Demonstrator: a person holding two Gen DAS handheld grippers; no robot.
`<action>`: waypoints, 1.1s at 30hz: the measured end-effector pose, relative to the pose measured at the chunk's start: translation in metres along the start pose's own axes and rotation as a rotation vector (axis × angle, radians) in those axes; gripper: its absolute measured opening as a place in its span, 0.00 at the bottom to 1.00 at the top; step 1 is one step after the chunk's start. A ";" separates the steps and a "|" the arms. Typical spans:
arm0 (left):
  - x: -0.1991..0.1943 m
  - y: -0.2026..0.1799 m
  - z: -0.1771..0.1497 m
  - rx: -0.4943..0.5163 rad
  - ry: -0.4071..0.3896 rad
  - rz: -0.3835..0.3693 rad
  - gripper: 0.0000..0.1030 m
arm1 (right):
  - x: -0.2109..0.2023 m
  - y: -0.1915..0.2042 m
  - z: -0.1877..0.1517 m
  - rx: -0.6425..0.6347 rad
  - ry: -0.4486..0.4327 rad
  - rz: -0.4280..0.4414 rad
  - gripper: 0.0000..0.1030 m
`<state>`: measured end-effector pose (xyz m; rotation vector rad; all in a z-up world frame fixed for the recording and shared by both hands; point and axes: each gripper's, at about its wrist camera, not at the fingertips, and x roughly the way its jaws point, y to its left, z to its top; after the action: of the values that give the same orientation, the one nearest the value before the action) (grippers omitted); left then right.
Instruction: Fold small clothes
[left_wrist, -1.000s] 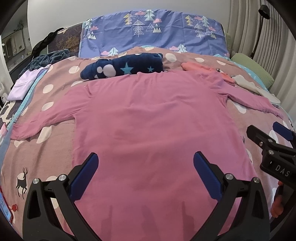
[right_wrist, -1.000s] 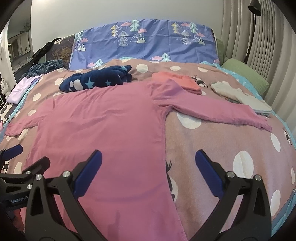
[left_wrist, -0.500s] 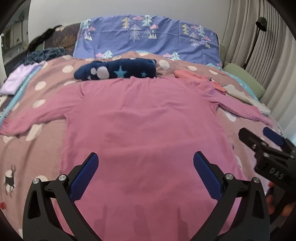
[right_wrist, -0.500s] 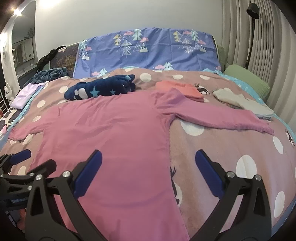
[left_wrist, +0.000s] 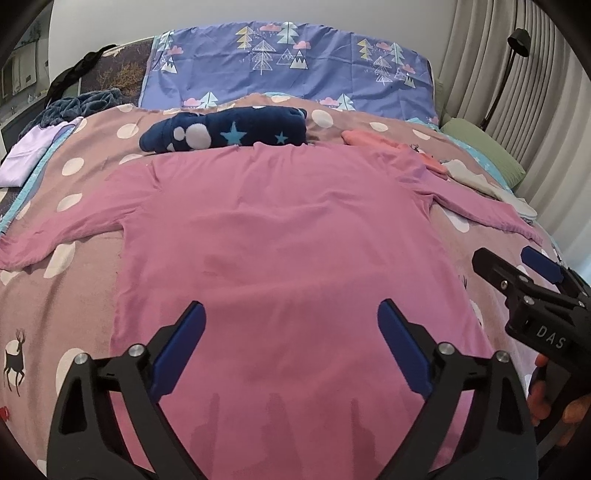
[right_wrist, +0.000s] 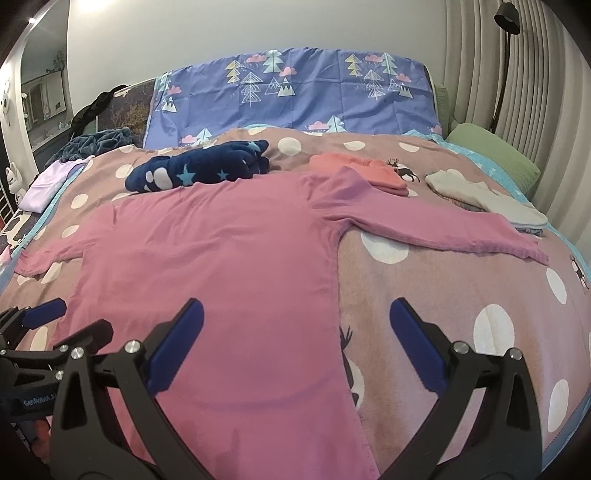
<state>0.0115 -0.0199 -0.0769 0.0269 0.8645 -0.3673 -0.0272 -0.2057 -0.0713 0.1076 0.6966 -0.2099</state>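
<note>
Left gripper (left_wrist: 291, 325) jaws slightly narrower

Right wrist view. A pink long-sleeved shirt (right_wrist: 207, 258) lies flat on a polka-dot blanket (right_wrist: 461, 295) covering the bed, both sleeves spread outward. The right gripper (right_wrist: 295, 343) hangs above the shirt's right side seam, jaws wide apart with nothing between them. The left gripper (right_wrist: 51, 325) shows at the lower left edge. Beyond the collar lie a navy star-patterned garment (right_wrist: 199, 170) and an orange garment (right_wrist: 358, 170).

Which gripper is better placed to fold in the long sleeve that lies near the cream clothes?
Probably the right gripper: it hovers open over the spread pink long-sleeved shirt by that sleeve's side.
</note>
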 end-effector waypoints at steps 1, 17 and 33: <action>0.000 0.000 0.000 0.000 0.002 -0.003 0.88 | 0.001 0.000 0.000 0.001 0.003 0.002 0.98; 0.015 0.103 0.004 -0.315 -0.003 -0.168 0.37 | 0.032 0.008 0.013 -0.022 0.052 0.062 0.23; 0.022 0.452 -0.038 -1.135 -0.173 0.263 0.35 | 0.069 0.003 0.010 -0.022 0.121 0.078 0.14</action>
<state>0.1444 0.4035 -0.1742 -0.9196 0.7850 0.3975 0.0315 -0.2155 -0.1083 0.1271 0.8135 -0.1215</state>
